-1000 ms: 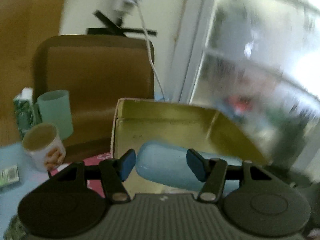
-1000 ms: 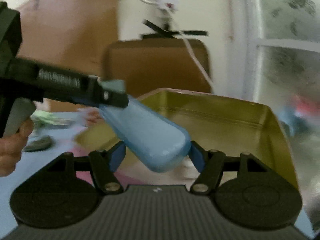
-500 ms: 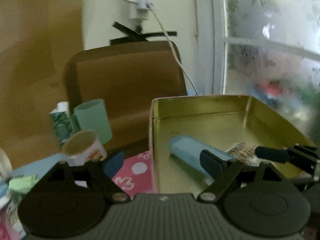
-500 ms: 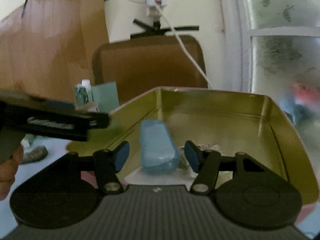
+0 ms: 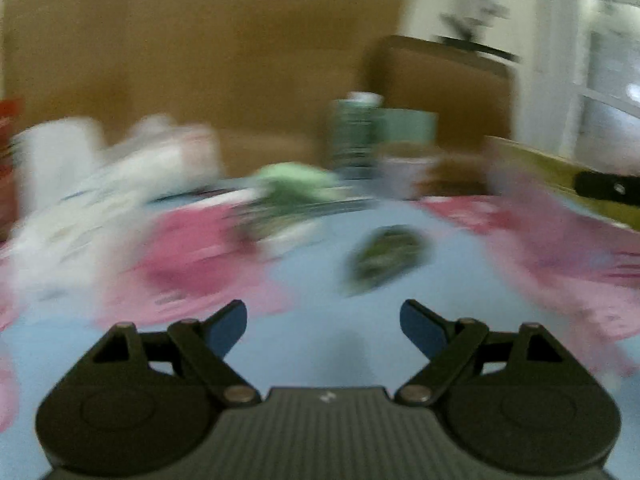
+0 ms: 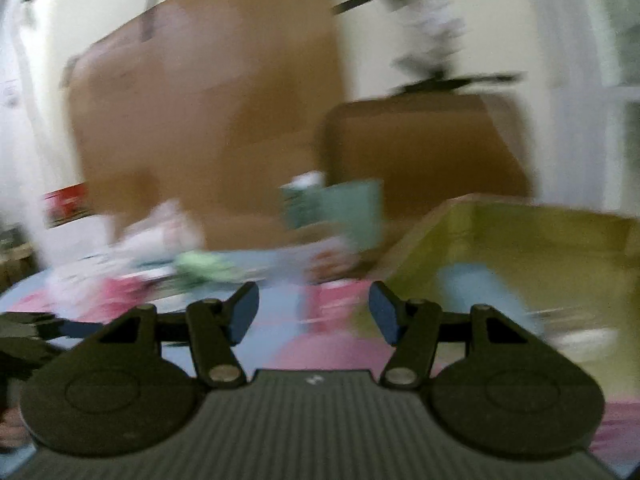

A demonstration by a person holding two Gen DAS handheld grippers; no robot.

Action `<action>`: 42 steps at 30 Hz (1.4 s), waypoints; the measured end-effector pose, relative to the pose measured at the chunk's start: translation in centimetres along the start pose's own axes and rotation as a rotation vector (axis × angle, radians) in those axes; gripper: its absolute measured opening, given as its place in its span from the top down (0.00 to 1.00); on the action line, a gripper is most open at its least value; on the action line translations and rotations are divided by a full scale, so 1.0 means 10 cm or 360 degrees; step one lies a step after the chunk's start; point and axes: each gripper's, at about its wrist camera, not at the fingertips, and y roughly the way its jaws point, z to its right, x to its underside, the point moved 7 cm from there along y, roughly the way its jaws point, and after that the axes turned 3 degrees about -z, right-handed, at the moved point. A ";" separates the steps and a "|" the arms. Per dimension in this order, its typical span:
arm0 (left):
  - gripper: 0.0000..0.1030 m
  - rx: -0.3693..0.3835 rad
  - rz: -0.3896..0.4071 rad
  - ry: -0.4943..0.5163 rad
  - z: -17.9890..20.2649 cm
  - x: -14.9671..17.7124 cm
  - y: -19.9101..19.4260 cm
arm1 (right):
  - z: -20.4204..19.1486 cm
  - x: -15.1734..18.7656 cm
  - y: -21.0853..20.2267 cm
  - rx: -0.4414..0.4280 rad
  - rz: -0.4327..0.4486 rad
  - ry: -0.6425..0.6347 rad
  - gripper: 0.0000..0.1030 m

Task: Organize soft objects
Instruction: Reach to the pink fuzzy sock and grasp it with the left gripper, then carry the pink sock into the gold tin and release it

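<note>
Left gripper (image 5: 323, 322): we see its jaws standing wide with nothing between them, over bare blue desk (image 5: 320, 344); they have just been opening.
Soft pile: at far left of the left wrist view we make out a white bundle (image 5: 100, 192) on a pink cloth (image 5: 192, 256); too blurred to tell more.
Green soft thing (image 5: 296, 184): it lies beyond the pink cloth, near the middle of the desk; we cannot tell its long axis.
Dark green packet (image 5: 384, 256): alone on the blue surface, ahead of the left gripper and apart from it, tilted with its upper end to the right.
Green carton (image 6: 298, 204): upright at the back, beside a teal cup (image 6: 360, 208).
Right gripper (image 6: 313, 312): we see its jaws partly spread and empty, over pink cloth beside the tin.
Gold tin (image 6: 560, 232): at right, open-topped.
Light blue soft pouch (image 6: 480, 292): it lies inside the tin on its floor, near the left wall; its long axis runs from the back of the tin toward the camera, slanting right at the near end.
</note>
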 end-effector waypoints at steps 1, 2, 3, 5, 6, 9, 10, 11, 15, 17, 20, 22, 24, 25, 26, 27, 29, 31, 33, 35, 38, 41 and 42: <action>0.16 -0.0067 0.0018 -0.0041 -0.20 0.04 -0.06 | -0.14 0.02 0.11 -0.0078 -0.0048 0.0004 0.39; 0.16 -0.0132 0.0038 -0.0080 -0.38 0.07 -0.11 | -0.31 0.04 0.25 -0.0154 -0.0100 -0.0006 0.39; 0.16 -0.0197 0.0060 -0.0124 -0.56 0.09 -0.16 | -0.47 0.06 0.35 -0.0202 -0.0136 -0.0032 0.39; 0.16 -0.0277 0.0102 -0.0306 -0.91 0.14 -0.27 | -0.88 0.10 0.57 -0.0297 -0.0189 -0.0151 0.39; 0.16 -0.0272 0.0132 -0.0412 -1.06 0.15 -0.31 | -1.08 0.11 0.67 -0.0339 -0.0203 -0.0215 0.39; 0.16 -0.0214 0.0204 -0.0711 -1.35 0.18 -0.37 | -1.59 0.07 1.04 -0.0448 -0.0259 -0.0324 0.39; 0.17 -0.0209 0.0206 -0.0755 -1.40 0.18 -0.35 | -1.72 0.05 1.18 -0.0462 -0.0285 -0.0342 0.39; 0.17 -0.0188 0.0208 -0.0777 -1.42 0.17 -0.35 | -1.84 0.03 1.34 -0.0465 -0.0314 -0.0354 0.39; 0.17 -0.0180 0.0258 -0.0719 -1.35 0.15 -0.40 | -2.11 0.08 1.82 -0.0427 -0.0434 -0.0400 0.44; 0.17 -0.0182 0.0273 -0.0684 -1.30 0.14 -0.39 | -2.12 0.18 1.92 -0.0407 -0.0505 -0.0412 0.55; 0.17 -0.0159 0.0276 -0.0685 -1.27 0.14 -0.39 | -2.01 0.25 1.75 -0.0437 -0.0499 -0.0372 0.59; 0.17 -0.0141 0.0274 -0.0695 -1.28 0.15 -0.38 | -1.93 0.29 1.56 -0.0452 -0.0499 -0.0380 0.59; 0.17 -0.0123 0.0274 -0.0686 -1.26 0.15 -0.39 | -1.87 0.38 1.28 -0.0484 -0.0501 -0.0399 0.59; 0.17 -0.0108 0.0271 -0.0668 -1.24 0.15 -0.39 | -1.83 0.43 1.19 -0.0490 -0.0502 -0.0408 0.59; 0.17 -0.0094 0.0264 -0.0649 -1.20 0.15 -0.39 | -1.76 0.49 1.02 -0.0494 -0.0500 -0.0408 0.59; 0.19 -0.0067 0.0252 -0.0620 -1.16 0.16 -0.39 | -1.69 0.54 0.88 -0.0499 -0.0497 -0.0396 0.59; 0.19 0.0016 0.0214 -0.0552 -1.04 0.16 -0.39 | -1.51 0.65 0.55 -0.0474 -0.0474 -0.0356 0.59; 0.19 0.0105 0.0159 -0.0481 -0.88 0.15 -0.38 | -1.33 0.75 0.30 -0.0415 -0.0449 -0.0320 0.58; 0.19 0.0267 0.0097 -0.0462 -0.66 0.15 -0.37 | -1.18 0.83 0.09 -0.0351 -0.0419 -0.0297 0.53; 0.19 0.0499 0.0018 -0.0474 -0.39 0.14 -0.36 | -1.07 0.90 -0.05 -0.0279 -0.0402 -0.0278 0.44; 0.27 0.0767 -0.0096 -0.0411 0.08 0.13 -0.35 | -0.98 0.98 -0.12 -0.0258 -0.0396 -0.0238 0.43; 0.32 0.0859 -0.0189 -0.0263 0.50 0.17 -0.32 | -0.96 1.00 -0.11 -0.0265 -0.0393 -0.0212 0.43; 0.34 0.0878 -0.0197 -0.0245 0.58 0.19 -0.31 | -0.94 1.00 -0.11 -0.0271 -0.0392 -0.0209 0.42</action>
